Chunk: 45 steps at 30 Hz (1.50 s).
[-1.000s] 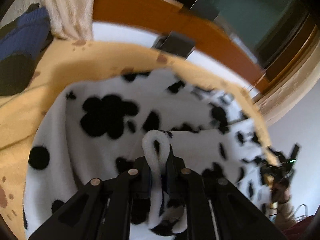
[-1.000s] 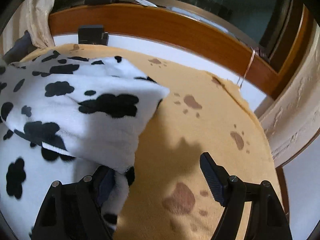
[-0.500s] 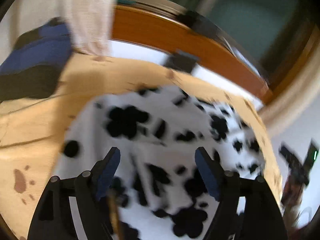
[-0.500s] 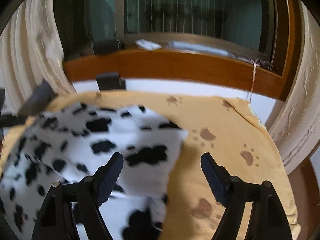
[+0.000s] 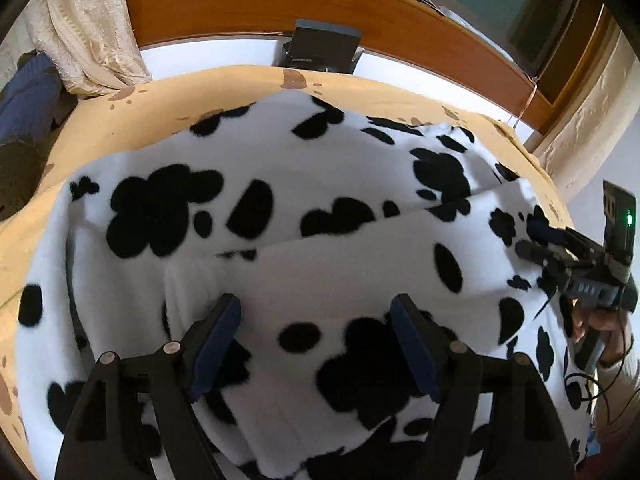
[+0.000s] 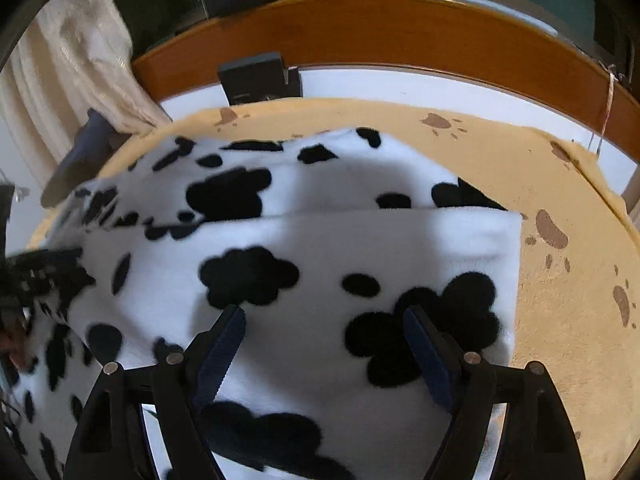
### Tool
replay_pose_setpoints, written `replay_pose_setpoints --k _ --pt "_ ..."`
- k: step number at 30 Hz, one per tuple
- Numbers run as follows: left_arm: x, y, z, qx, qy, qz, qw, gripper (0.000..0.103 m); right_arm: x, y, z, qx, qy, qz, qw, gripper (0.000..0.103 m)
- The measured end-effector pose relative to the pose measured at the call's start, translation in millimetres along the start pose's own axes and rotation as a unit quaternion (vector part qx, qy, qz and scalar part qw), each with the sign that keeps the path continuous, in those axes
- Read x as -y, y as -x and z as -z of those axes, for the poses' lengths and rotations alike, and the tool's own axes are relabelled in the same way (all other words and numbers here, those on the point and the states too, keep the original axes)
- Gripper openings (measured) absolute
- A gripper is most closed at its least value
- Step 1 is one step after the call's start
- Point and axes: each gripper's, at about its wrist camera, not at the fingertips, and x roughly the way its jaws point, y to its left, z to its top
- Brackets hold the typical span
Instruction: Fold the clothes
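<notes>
Closest to each camera, the fingers stand wide apart with nothing between them: the left gripper [image 5: 316,344] and the right gripper [image 6: 324,344] both hover just above the cow-print fleece garment [image 6: 304,248], neither gripping it. The garment lies on the tan paw-print blanket [image 6: 560,280] that covers the bed, with a near panel folded over the layer beneath.

The risk, as I judge it, is the thick fleece springing back: with both grippers off, the folded panel may creep open or its edge drift out of line. A careless pinch could also catch only the top layer and drag the fold askew, or snag the blanket underneath.

The fold edge [image 6: 360,212] runs side to side across the right wrist view, and the garment's long axis seems to follow it, parallel to the wooden headboard [image 6: 400,32] beyond. Which end is collar or hem I cannot tell.
</notes>
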Motion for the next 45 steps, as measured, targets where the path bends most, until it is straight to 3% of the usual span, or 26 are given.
replay_pose_setpoints --k 6,9,13,18,20,21,22,25,32,36,40,44,45 --pt "-11 22 -15 0.051 0.006 -0.013 0.9986 0.081 -6 0 6 0.007 0.031 0.022 0.999 0.084" --pt "-24 18 -24 0.045 0.020 -0.031 0.9983 0.085 -9 -1 7 0.009 0.037 0.028 0.999 0.087" --pt "-49 4 -21 0.006 0.088 0.048 0.9950 0.086 -12 -3 7 0.011 0.040 0.032 0.999 0.090" --pt "-44 0 -17 0.027 0.052 0.050 0.9971 0.086 -12 -3 8 0.013 0.037 0.030 0.999 0.092" --pt "-36 -3 -17 0.027 0.025 0.042 0.9984 0.069 -12 -4 8 0.013 0.038 0.029 0.999 0.092" --pt "-31 -3 -17 0.025 0.015 0.036 0.9990 0.040 -12 -4 8 0.013 0.038 0.029 0.999 0.092" --pt "-28 -4 -18 0.021 0.007 0.030 0.9993 0.023 -11 -4 8 0.013 0.037 0.028 0.999 0.092" --pt "-22 6 -21 0.038 -0.006 0.020 0.9990 0.019 -11 -3 8 0.015 0.036 0.027 0.999 0.092" --pt "-22 53 -53 0.134 -0.021 -0.042 0.9898 0.009 -4 12 4 0.042 -0.001 0.034 0.999 0.092" --pt "-33 39 -66 0.120 -0.013 -0.064 0.9906 0.006 -2 17 -6 0.052 -0.017 0.035 0.998 0.092" --pt "-52 8 -61 0.069 0.002 -0.080 0.9944 0.006 -6 10 -10 0.046 -0.003 0.046 0.998 0.092" --pt "-67 3 -46 0.047 0.044 -0.024 0.9977 0.007 -9 -12 -2 0.013 0.024 0.064 0.998 0.094" --pt "-69 5 -44 0.044 0.056 -0.004 0.9974 0.012 -8 -12 -3 0.013 0.025 0.063 0.998 0.094"
